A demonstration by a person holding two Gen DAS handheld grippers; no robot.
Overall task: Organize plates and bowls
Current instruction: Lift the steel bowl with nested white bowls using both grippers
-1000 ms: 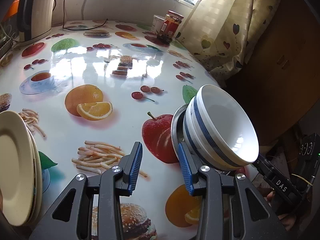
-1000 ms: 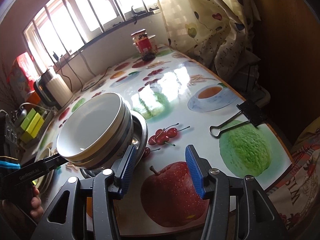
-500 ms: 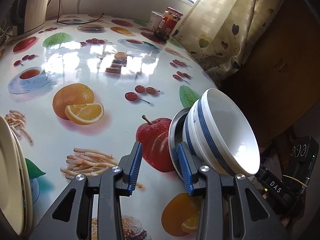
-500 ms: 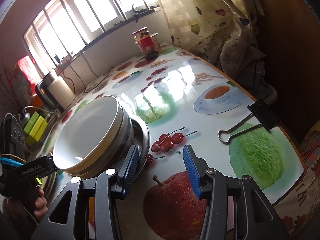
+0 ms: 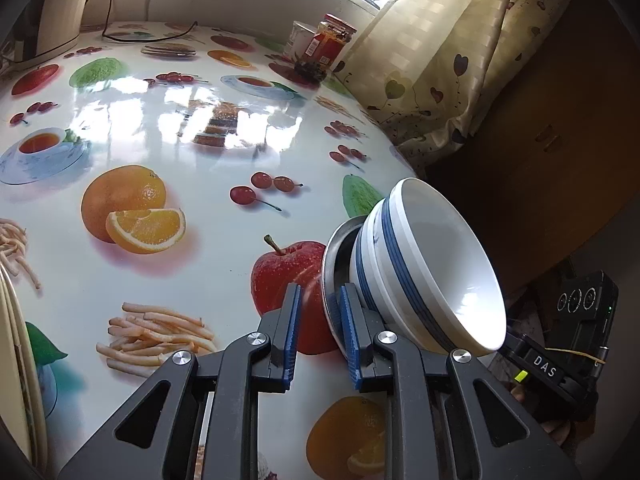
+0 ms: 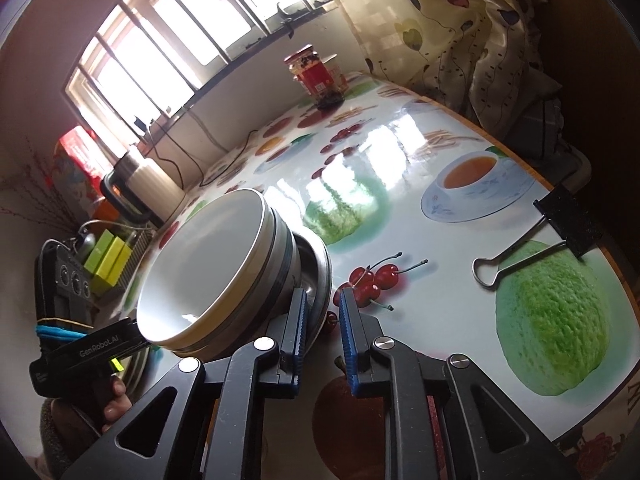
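A stack of white bowls with blue bands (image 5: 432, 268) sits in a shallow metal dish (image 5: 334, 264) on the fruit-print table. The stack also shows in the right wrist view (image 6: 212, 264), with the metal dish (image 6: 316, 268) under it. My left gripper (image 5: 318, 320) has its jaws partly closed, one on each side of the dish's rim, with gaps still showing. My right gripper (image 6: 322, 320) straddles the rim from the opposite side, also narrowed. Cream plates (image 5: 16, 360) stand at the left edge of the left wrist view.
A black binder clip (image 6: 560, 232) lies near the table's right edge. A red-labelled jar (image 5: 330, 46) and a white cup stand at the far end by the curtain. A kettle (image 6: 136, 184) and cables sit at the far left.
Both grippers have moved in onto the metal dish's rim and their jaws have narrowed around it. The bowl stack has stayed in place.
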